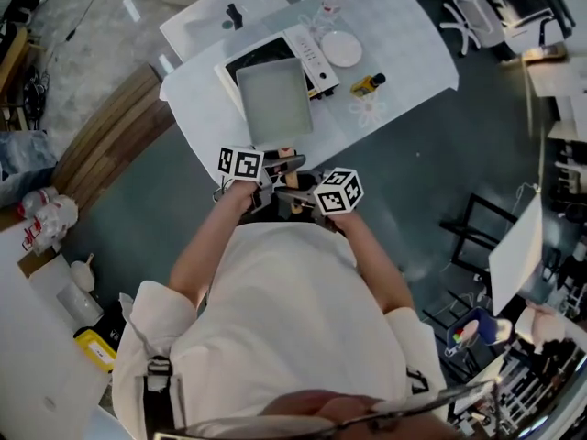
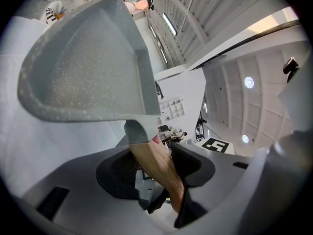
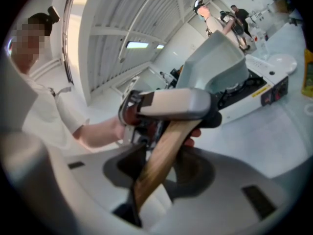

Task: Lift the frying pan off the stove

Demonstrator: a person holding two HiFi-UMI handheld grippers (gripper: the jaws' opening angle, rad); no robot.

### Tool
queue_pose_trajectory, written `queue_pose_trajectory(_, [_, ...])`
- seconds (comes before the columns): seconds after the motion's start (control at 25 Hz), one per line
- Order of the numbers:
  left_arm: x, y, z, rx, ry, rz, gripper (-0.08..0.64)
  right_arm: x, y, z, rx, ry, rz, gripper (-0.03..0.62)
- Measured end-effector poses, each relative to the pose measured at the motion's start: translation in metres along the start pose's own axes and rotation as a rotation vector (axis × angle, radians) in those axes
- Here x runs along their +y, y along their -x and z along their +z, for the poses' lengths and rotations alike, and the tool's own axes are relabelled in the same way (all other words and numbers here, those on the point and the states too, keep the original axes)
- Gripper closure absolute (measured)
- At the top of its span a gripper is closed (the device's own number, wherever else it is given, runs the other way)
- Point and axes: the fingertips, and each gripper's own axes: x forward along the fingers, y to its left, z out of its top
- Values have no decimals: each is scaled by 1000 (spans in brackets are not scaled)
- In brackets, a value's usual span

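A square grey frying pan [image 1: 273, 101] with a wooden handle [image 1: 292, 159] hangs tilted over the white stove [image 1: 316, 60] with its black top. My left gripper [image 1: 286, 165] and my right gripper [image 1: 286, 193] are both shut on that handle, left ahead of right, at the table's near edge. In the left gripper view the pan [image 2: 83, 67] rises up and to the left, and the handle [image 2: 159, 170] sits between the jaws of my left gripper [image 2: 161, 180]. In the right gripper view my right gripper [image 3: 151, 175] clamps the handle [image 3: 161, 155] behind the left gripper [image 3: 171, 104]. Past them are the pan [image 3: 215, 67] and stove [image 3: 254, 89].
On the white table [image 1: 413, 53], a white plate [image 1: 341, 49] and a small yellow bottle [image 1: 367, 84] lie right of the stove, with a glass [image 1: 328, 9] behind. Wooden floor strips [image 1: 110, 136] lie to the left. Two people [image 3: 237, 18] stand far off.
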Motion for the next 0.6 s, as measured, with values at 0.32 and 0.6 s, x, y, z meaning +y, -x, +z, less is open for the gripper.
queue_pose_trajectory(0.32, [-30, -23, -40, -41, 0, 14, 335, 22, 39, -38, 19, 5, 35, 413])
queue_pose_trajectory(0.6, [-56, -48, -82, -89, -3, 23, 334, 37, 77, -82, 54, 48, 57, 413])
